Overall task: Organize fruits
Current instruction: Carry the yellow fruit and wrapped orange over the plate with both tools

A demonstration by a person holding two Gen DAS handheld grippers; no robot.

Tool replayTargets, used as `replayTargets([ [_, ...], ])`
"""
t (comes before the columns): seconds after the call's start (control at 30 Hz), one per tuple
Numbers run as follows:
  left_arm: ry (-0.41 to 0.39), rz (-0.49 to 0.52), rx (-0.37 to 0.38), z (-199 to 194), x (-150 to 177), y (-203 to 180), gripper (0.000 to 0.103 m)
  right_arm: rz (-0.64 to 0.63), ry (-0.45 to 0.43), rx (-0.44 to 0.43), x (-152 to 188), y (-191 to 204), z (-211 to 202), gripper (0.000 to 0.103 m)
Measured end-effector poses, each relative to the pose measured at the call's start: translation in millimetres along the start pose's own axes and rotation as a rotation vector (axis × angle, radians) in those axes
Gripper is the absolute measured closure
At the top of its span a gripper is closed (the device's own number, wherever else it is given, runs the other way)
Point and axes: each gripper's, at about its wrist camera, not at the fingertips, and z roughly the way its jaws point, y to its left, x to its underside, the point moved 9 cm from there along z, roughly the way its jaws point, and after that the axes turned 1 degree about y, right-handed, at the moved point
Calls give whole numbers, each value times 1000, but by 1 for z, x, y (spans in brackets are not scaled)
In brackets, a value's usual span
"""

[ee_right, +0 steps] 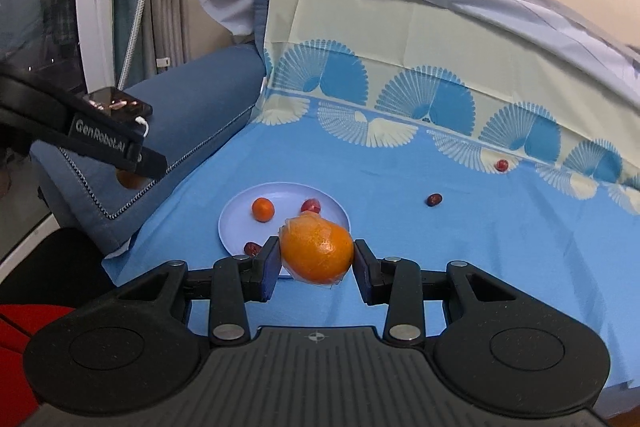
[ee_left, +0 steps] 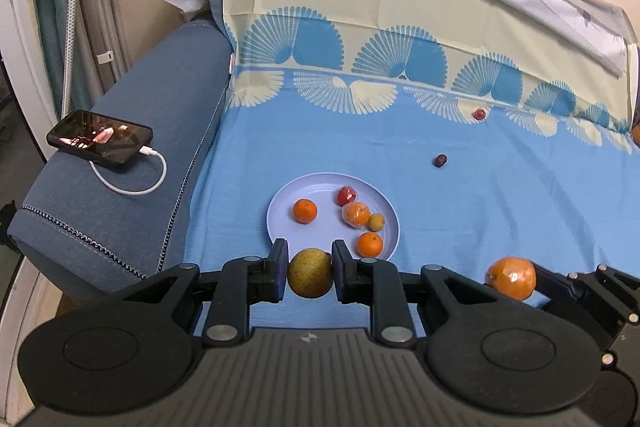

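Left gripper [ee_left: 310,273] clamps a greenish-yellow fruit [ee_left: 310,273]; right gripper [ee_right: 316,261] clamps a wrapped orange [ee_right: 316,253]. Both are poised for the plate [ee_left: 288,193] at the sofa seat's left edge.

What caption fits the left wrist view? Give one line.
Left gripper clamps a yellow-green fruit before the fruit plate.

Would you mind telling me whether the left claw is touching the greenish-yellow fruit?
Touching. In the left wrist view, both pads of the left claw press against the sides of the greenish-yellow fruit, holding it off the blue cloth.
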Motion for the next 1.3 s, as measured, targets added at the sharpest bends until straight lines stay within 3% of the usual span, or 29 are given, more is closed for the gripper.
replayTargets([
  [0.73,78,-9,5,39,1,6,78,-25,81,-9,6,4,27,63],
  [1.07,132,-21,13,75,-7,17,78,-21,127,-18,10,3,55,63],
  [1.3,164,22,12,115,-22,19,78,-4,155,-33,5,1,92,63],
])
